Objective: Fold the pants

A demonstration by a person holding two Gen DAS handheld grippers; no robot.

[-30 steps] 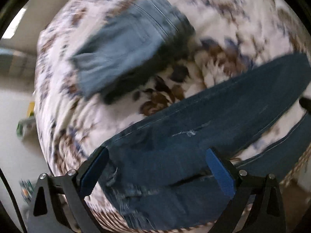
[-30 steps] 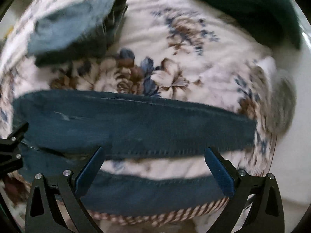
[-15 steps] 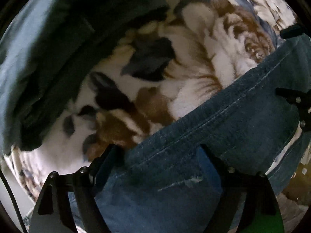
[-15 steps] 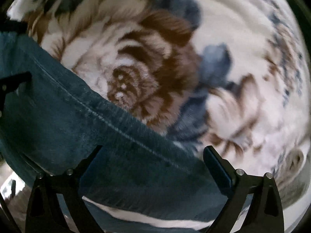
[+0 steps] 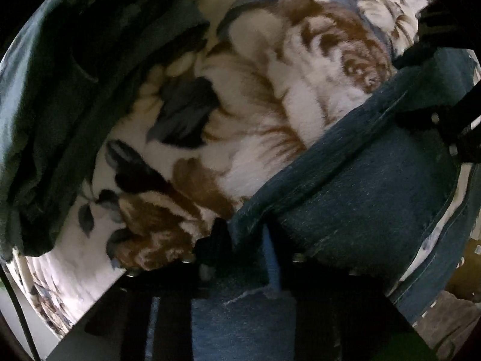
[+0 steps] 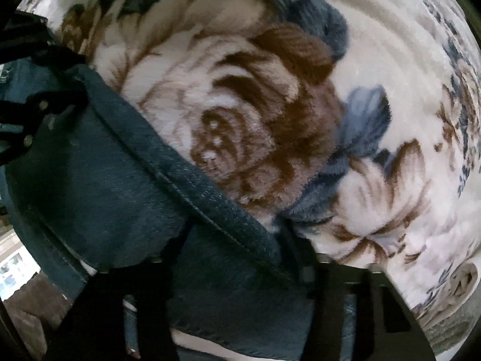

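Dark blue jeans (image 5: pixel 369 192) lie on a floral blanket; they also fill the lower left of the right wrist view (image 6: pixel 99 186). My left gripper (image 5: pixel 243 240) is shut on the seamed edge of a jeans leg, the denim bunched between its fingers. My right gripper (image 6: pixel 237 246) is shut on the same seamed edge further along. Each gripper shows at the other view's edge: the right one at the left wrist view's right side (image 5: pixel 445 126), the left one at the right wrist view's left side (image 6: pixel 33 111).
The white, brown and blue floral blanket (image 5: pixel 270 96) covers the surface, also in the right wrist view (image 6: pixel 375 120). A folded, lighter denim garment (image 5: pixel 60 90) lies at the upper left. Floor shows past the blanket's lower edges.
Both grippers dropped from above the jeans down to the blanket, then closed from open onto the seamed edge of the upper leg.
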